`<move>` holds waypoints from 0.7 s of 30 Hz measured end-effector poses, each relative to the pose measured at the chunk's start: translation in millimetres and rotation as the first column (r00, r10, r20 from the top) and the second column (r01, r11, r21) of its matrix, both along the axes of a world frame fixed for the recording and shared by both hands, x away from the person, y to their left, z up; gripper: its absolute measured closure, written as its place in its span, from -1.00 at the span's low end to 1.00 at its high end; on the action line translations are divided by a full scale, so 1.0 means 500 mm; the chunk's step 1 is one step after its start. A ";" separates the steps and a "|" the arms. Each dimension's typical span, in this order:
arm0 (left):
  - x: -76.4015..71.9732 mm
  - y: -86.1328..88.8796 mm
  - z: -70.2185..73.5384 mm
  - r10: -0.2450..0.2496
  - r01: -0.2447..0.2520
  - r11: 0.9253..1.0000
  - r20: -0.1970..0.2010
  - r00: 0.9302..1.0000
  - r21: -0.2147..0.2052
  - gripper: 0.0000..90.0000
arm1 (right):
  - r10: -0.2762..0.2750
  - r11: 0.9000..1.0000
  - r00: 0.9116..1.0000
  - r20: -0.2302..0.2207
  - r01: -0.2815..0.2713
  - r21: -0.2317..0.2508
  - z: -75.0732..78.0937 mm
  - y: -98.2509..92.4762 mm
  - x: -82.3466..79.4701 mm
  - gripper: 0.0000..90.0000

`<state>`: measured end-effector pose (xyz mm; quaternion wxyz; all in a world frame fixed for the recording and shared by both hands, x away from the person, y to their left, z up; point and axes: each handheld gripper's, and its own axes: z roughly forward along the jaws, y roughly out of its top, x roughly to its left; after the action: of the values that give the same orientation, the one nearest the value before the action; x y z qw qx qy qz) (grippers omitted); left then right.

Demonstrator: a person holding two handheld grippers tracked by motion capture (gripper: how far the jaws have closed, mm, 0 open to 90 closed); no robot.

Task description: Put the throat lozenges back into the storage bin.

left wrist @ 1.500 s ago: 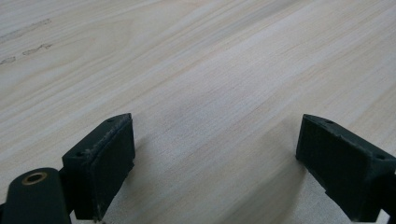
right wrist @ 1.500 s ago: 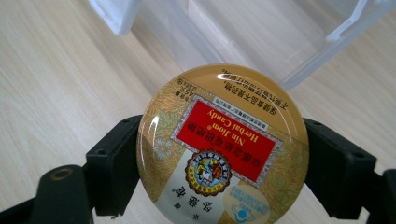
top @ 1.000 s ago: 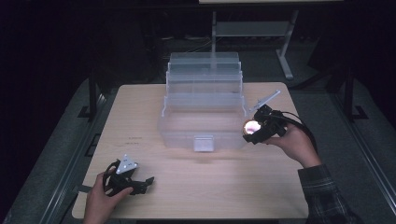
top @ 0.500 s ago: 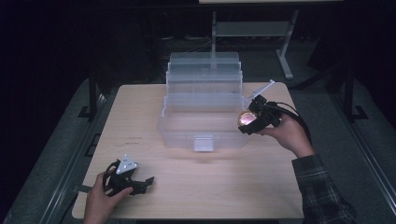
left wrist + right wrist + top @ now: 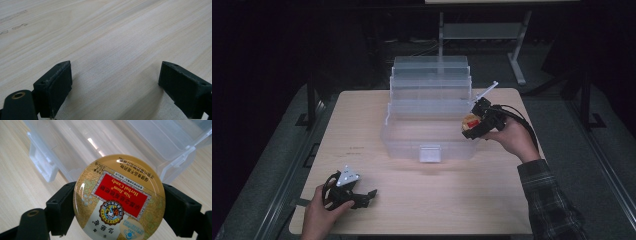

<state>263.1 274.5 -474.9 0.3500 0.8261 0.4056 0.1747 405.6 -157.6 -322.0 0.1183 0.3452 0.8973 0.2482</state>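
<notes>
A: Right tongs (image 5: 469, 127)?
B: Pinching a round candy tin (image 5: 119, 197), one pad on either side of its rim. Gold lid, red label, facing the right gripper view upside down. Held in the air at the right front corner of the clear plastic box (image 5: 430, 131), above the table (image 5: 437, 200).

A: The box?
B: Open, stepped trays folded out toward the back, latch at front centre. Its bottom compartment sits just behind the tin in the right gripper view.

A: Left tongs (image 5: 368, 195)?
B: Spread wide, nothing between them. Resting on the table near the left front corner, well apart from the box, the hand (image 5: 319, 216) around the body.
</notes>
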 end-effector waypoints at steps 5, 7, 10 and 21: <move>0.000 0.000 0.000 -0.002 0.002 1.000 -0.001 1.000 0.002 -0.76 | 0.001 1.000 1.000 -0.008 -0.001 0.001 -0.012 0.008 0.009 -0.56; 0.000 0.000 0.000 -0.002 0.002 1.000 -0.001 1.000 0.003 -0.76 | 0.001 1.000 1.000 -0.009 -0.001 0.000 -0.015 0.010 0.012 -0.56; 0.000 0.000 0.000 -0.002 0.002 1.000 -0.001 1.000 0.003 -0.76 | 0.004 1.000 1.000 -0.013 -0.004 0.001 -0.022 0.015 0.018 -0.56; 0.000 0.000 0.000 -0.002 0.002 1.000 -0.001 1.000 0.003 -0.76 | -0.004 1.000 0.999 -0.034 0.003 -0.028 -0.044 0.026 0.037 -0.56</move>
<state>263.1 274.7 -474.8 0.3489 0.8271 0.4047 0.1745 424.1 -144.4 -344.1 0.1081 0.3491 0.9021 0.2296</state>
